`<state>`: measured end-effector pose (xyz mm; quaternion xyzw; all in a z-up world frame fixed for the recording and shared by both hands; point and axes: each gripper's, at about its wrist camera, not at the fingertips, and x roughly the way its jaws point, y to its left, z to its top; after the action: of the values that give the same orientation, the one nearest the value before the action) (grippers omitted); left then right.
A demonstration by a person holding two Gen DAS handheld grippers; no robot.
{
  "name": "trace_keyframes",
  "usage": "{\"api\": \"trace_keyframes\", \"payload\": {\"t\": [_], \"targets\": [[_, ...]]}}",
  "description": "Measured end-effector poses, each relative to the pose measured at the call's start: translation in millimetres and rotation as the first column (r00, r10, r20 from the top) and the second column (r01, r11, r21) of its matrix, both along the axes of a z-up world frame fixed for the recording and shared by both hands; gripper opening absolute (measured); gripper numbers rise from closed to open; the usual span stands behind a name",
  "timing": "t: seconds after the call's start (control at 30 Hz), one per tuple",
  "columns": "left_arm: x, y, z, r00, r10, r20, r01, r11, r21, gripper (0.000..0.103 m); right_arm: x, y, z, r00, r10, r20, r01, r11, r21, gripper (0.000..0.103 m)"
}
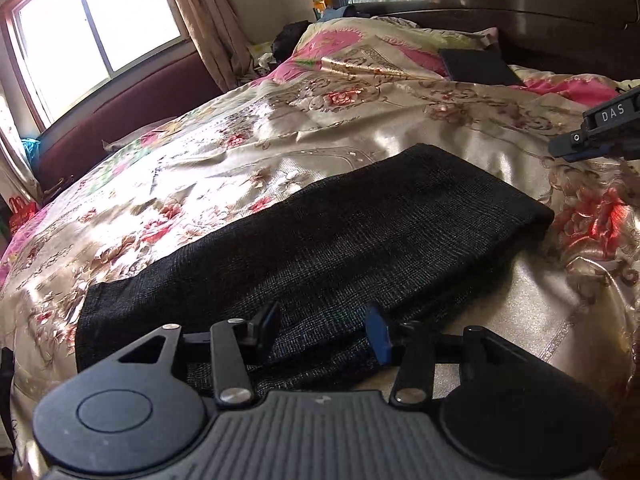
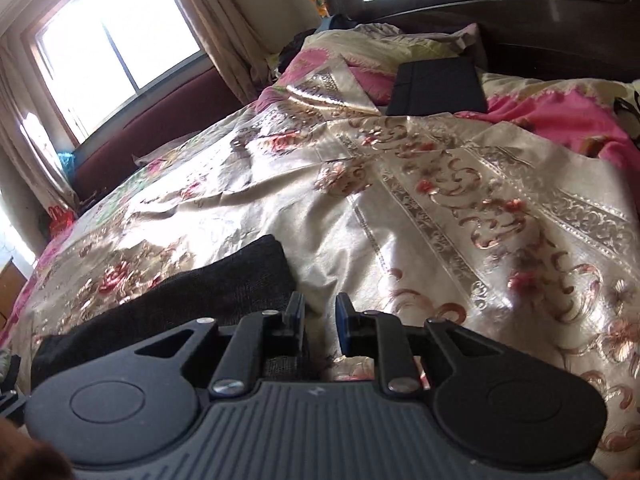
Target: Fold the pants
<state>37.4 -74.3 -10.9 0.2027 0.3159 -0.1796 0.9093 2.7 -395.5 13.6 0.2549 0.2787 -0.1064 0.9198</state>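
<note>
Both tongs, left tongs [image 1: 324, 330] and right tongs [image 2: 318, 312], gape empty above the folded pants [image 1: 320, 240]; snagging an edge could undo the fold.

Bed [image 1: 224, 136]: a wide bed is taking up nearly the whole of both views, running from the near edge back to a dark headboard [image 2: 520, 12].
Bedspread [image 2: 400, 208]: a shiny cream cover with pink and red flowers is lying over the bed, creasing in soft folds.
Pants [image 1: 320, 240]: black knit pants are lying flat on the bedspread near the front edge, folded into one long band.
Pillow [image 1: 360, 40]: a floral pillow is resting at the headboard end.
Black case [image 2: 440, 86]: a flat black rectangle is lying just beside the pillow; what it is cannot be told.
</note>
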Motion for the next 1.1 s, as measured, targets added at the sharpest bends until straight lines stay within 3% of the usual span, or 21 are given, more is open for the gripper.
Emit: {"api": "trace_keyframes", "payload": {"t": [0.07,0.17,0.4,0.67,0.87,0.93,1.0,1.1], "targets": [[-1.5,1.6,3.9,1.000,0.008,0.016,-0.008,1.000,-0.012,0.061,-2.7,-13.8,2.0,1.000,0.001,0.029,-0.003,0.997,0.077,0.019],[0.2,5.4,8.4,1.000,0.021,0.018,-0.021,0.999,-0.042,0.061,-7.5,-16.1,7.2,0.998,0.004,0.064,-0.011,0.994,0.107,0.019],[0.8,1.3,9.8,1.000,0.015,0.028,-0.014,0.999,-0.052,0.061,-0.3,21.6,-5.2,0.989,0.151,0.009,-0.150,0.977,0.153,0.019],[3.0,7.5,7.3,0.999,0.048,0.019,-0.047,0.997,-0.057,0.062,7.7,63.7,-15.3,0.971,0.236,-0.048,-0.230,0.967,0.105,0.019],[9.8,14.9,6.1,0.997,0.076,0.009,-0.076,0.995,-0.066,0.062,21.1,46.2,-20.7,0.979,0.200,-0.050,-0.193,0.974,0.118,0.020],[13.4,15.6,4.6,0.997,0.080,0.006,-0.079,0.995,-0.065,0.062,28.4,37.9,-27.5,0.980,0.193,-0.055,-0.185,0.974,0.129,0.027],[17.4,15.2,2.7,0.997,0.078,0.005,-0.078,0.995,-0.059,0.062,35.0,29.7,-35.3,0.979,0.193,-0.061,-0.183,0.973,0.137,0.027],[25.3,13.7,-0.1,0.998,0.068,-0.005,-0.068,0.996,-0.065,0.062,43.0,13.9,-45.8,0.979,0.199,-0.055,-0.185,0.964,0.190,0.026]]}}
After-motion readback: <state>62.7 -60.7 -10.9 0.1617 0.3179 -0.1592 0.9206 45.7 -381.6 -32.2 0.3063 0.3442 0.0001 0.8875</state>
